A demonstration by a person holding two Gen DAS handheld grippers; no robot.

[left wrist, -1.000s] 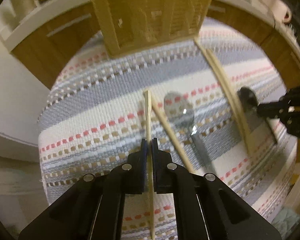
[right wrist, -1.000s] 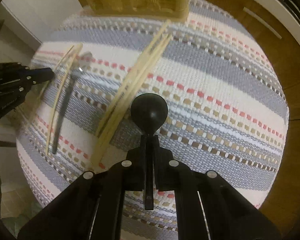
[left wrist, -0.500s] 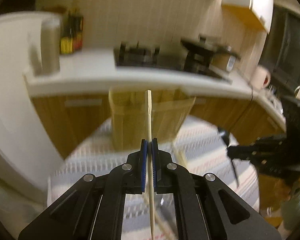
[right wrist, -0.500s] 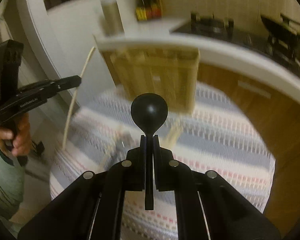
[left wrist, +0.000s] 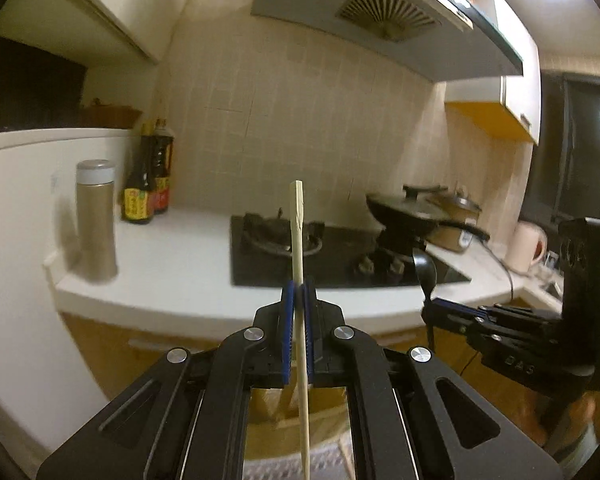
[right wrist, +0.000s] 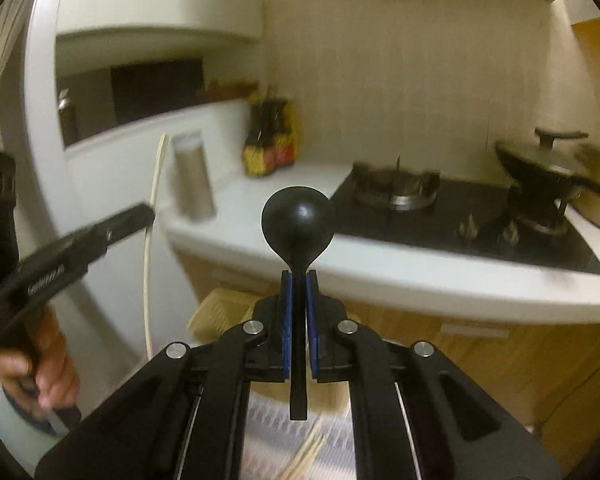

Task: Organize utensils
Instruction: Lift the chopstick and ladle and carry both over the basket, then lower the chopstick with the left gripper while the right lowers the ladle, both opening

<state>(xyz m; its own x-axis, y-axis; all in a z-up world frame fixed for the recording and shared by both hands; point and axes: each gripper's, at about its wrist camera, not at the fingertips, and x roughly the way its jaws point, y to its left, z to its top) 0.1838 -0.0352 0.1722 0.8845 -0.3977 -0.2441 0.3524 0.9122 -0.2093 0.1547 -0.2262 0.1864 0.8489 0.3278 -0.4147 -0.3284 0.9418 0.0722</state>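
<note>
My left gripper (left wrist: 298,292) is shut on a pale wooden chopstick (left wrist: 297,236) and holds it upright, raised well above the table. My right gripper (right wrist: 299,280) is shut on the handle of a black spoon (right wrist: 298,220), bowl pointing up. The right gripper with the spoon (left wrist: 425,274) shows at the right of the left wrist view. The left gripper (right wrist: 150,212) with its chopstick (right wrist: 156,176) shows at the left of the right wrist view. A wooden utensil holder (right wrist: 216,312) and loose chopsticks (right wrist: 306,454) on the striped cloth (right wrist: 272,428) sit low, mostly hidden.
Ahead is a white kitchen counter (left wrist: 172,268) with a black gas hob (left wrist: 332,256), a pan (left wrist: 412,210), a steel flask (left wrist: 96,220) and sauce bottles (left wrist: 148,184). Wooden cabinet fronts (right wrist: 480,356) are below. A range hood (left wrist: 380,8) hangs above.
Both grippers have lifted and tilted up from the striped table, carrying the chopstick and the black spoon; the views now face the counter instead of the cloth.
</note>
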